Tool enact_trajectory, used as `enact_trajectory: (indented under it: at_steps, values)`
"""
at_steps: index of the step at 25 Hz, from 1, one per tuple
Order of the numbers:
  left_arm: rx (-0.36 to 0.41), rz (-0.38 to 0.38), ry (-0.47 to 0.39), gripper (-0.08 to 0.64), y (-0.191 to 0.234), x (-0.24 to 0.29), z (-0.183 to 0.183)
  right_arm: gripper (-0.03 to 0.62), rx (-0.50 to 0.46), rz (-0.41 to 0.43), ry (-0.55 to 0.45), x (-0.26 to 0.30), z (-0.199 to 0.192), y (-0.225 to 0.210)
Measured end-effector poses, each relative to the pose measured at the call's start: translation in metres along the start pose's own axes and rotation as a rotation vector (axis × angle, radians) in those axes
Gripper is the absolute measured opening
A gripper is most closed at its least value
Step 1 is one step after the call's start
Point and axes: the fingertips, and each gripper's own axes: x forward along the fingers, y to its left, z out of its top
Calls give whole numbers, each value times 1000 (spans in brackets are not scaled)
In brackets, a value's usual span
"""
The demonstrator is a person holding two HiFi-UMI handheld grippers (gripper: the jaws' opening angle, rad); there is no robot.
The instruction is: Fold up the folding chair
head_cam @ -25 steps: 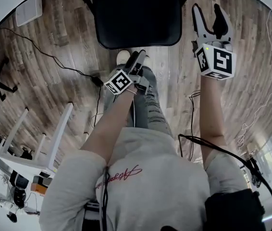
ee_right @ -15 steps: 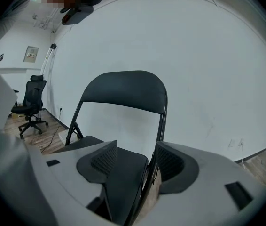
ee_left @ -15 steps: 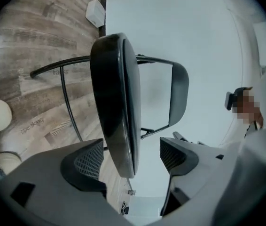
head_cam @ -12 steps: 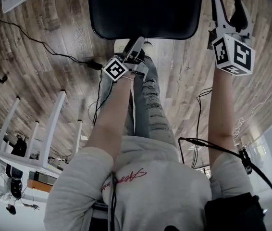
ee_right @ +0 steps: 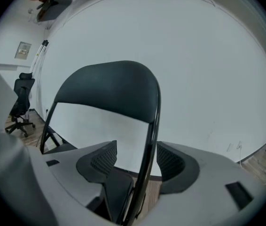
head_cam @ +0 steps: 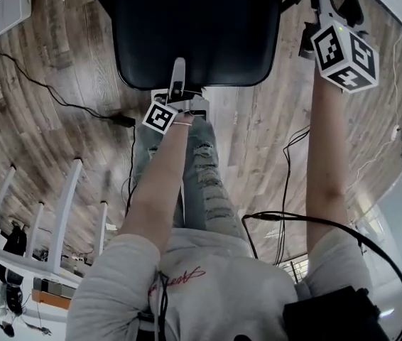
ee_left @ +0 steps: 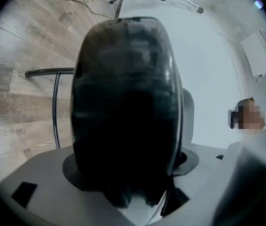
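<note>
Two claws, both open, nothing clamped yet. The chair (head_cam: 197, 27) stands unfolded on the wood floor (head_cam: 59, 98) right in front of you with the seat flat. Folding hasn't started, so I read this as the get-a-hold step.

Your left claw (head_cam: 178, 73) is at the front edge of the seat (ee_left: 123, 102), jaws spread wide with the edge between them. The pads sit close to the seat's two faces, but I can't tell if either touches. Your right claw (head_cam: 334, 6) is up at the chair's right side. Its jaws are apart around the side tube (ee_right: 151, 140) under the backrest (ee_right: 109, 91). The tube is nearer the right-hand pad, with a gap showing on the other side.

Next, my read: close both, the right one to steady the back frame, the left one to swing the seat's front edge up toward the backrest. The left needs a firm bite, because the padded edge looks thick and could slip out.

Head view gives the layout, both arms and the seat from above, but no backrest and no look between the jaws. Left gripper view is mostly filled by the dark seat, plus a leg tube (ee_left: 55, 107) over the floor. Only the right gripper view shows the backrest, the white wall (ee_right: 208, 79) behind it and an office chair (ee_right: 20, 102) far left.
</note>
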Motion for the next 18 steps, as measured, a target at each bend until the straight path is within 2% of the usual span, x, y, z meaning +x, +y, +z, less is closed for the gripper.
enact_trajectory:
  at_steps: [5,7,10,11,12,18]
  values:
    - [-30,42,-39,361,3,-3,7,247,3,-16,-18,39,29,-22]
    - [-42,43,-37,354,5,3,4,247,-7,-34,-7,53,31,-35]
    - [-48,64,-30,354,7,3,-1,244,39,-43,49,63,20,-47]
    - [-46,71,-27,354,6,1,-2,234,53,-29,68,65,15,-46]
    - [-44,74,-24,354,4,2,-1,110,58,-18,80,66,11,-45]
    - [-41,116,-18,350,-19,20,12,83,151,-39,99,84,25,-50]
